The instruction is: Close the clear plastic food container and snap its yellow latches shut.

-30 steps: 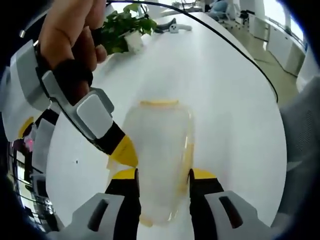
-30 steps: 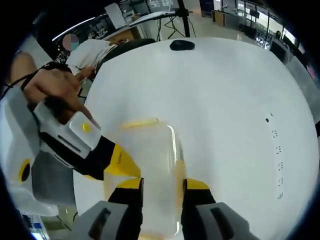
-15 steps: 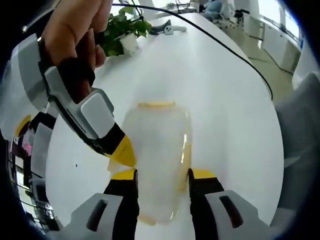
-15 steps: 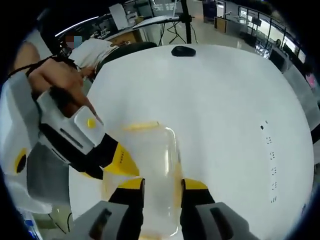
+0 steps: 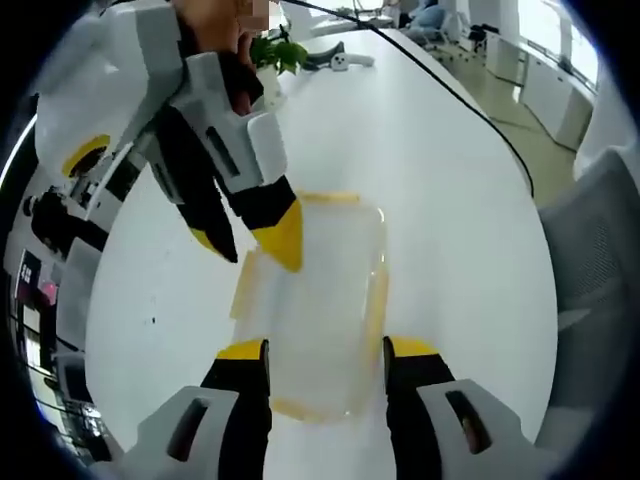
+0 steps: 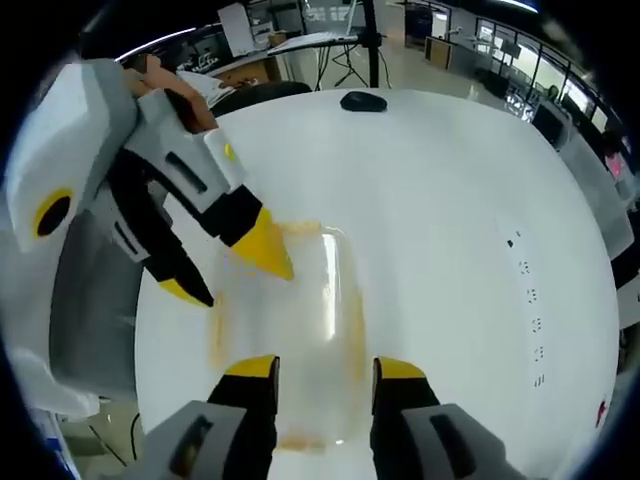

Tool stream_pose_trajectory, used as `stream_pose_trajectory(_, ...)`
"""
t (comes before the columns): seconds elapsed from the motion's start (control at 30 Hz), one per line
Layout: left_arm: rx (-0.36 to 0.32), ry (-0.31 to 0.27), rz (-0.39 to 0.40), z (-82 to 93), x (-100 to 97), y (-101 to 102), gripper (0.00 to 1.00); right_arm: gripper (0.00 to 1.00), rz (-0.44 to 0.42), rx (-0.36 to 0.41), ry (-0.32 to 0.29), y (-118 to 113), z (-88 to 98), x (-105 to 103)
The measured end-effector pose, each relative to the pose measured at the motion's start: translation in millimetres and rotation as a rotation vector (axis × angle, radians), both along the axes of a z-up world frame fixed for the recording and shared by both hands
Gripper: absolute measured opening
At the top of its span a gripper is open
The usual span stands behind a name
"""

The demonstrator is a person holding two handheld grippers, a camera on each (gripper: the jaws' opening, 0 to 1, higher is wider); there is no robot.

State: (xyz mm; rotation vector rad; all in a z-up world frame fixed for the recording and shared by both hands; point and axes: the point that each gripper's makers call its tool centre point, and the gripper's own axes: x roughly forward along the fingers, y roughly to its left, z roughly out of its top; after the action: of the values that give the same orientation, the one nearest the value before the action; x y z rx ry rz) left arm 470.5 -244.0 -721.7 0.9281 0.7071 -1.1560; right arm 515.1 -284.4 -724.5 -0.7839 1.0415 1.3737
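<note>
Left gripper view: both tongs (image 5: 325,350) (image 6: 325,368) parted, straddling the clear container (image 5: 320,300), none gripped.

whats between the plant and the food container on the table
Bare white table and nothing else, in the left gripper view: the potted plant sits far up the table, the clear food container near the left gripper.

Clear, frosted-looking plastic food container (image 5: 322,300) with yellow latches (image 5: 327,199) along its edges, on a plain glossy white round table (image 5: 450,200). Grey-and-black left gripper (image 5: 325,348) and right gripper (image 6: 325,368), both tipped in yellow. Green leafy plant (image 5: 275,52) in a white pot. Small black oval object (image 6: 363,100) on white.
</note>
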Motion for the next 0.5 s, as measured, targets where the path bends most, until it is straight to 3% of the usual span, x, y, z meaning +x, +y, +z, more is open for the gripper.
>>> stream_pose_trajectory(0.5, 0.024, 0.026, -0.031, 1.8, -3.8, 12.9, 0.49, 0.43, -0.016, -0.016, -0.013, -16.2, 6.6, -11.1)
